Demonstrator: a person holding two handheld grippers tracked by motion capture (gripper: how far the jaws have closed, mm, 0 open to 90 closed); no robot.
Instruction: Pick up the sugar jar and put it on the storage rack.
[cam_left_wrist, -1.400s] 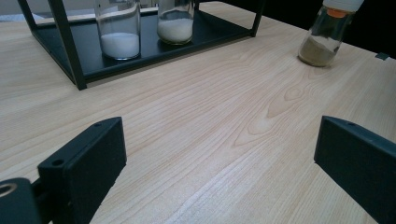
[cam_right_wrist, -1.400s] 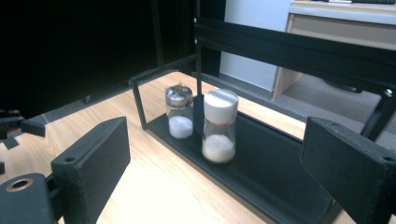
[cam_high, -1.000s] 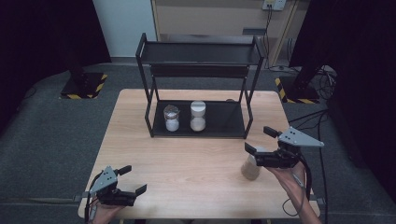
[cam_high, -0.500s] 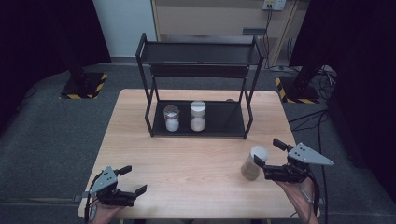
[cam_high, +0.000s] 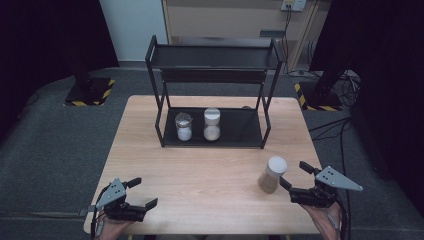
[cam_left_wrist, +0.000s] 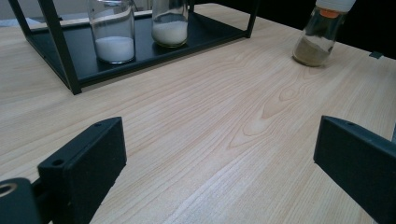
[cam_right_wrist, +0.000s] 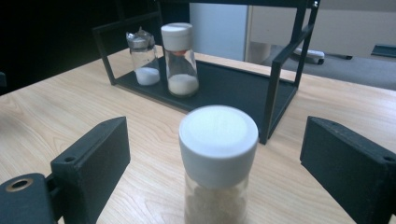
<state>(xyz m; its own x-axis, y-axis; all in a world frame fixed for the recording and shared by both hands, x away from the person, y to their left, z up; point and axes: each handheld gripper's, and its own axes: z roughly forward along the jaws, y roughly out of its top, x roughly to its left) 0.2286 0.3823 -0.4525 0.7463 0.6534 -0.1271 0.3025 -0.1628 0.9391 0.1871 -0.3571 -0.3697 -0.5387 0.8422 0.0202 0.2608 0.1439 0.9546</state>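
A clear jar of brown powder (cam_high: 271, 174) with a white lid stands upright on the wooden table (cam_high: 210, 170), near its right front. My right gripper (cam_high: 293, 174) is open just to the jar's right. In the right gripper view the jar (cam_right_wrist: 218, 158) sits between the two black jaws with a gap on each side. My left gripper (cam_high: 143, 192) rests open at the table's front left corner, holding nothing. Along its jaws (cam_left_wrist: 217, 135) I see bare wood, with the brown jar (cam_left_wrist: 320, 35) far off.
A black two-tier rack (cam_high: 212, 75) stands at the back middle of the table. On its lower shelf are two jars of white powder, one with a clear top (cam_high: 184, 126) and one with a white lid (cam_high: 212, 124). Bare wood lies between the rack and both grippers.
My right gripper has drawn back toward the near right edge, away from the brown jar, which now stands free on the table. The left gripper has not moved.
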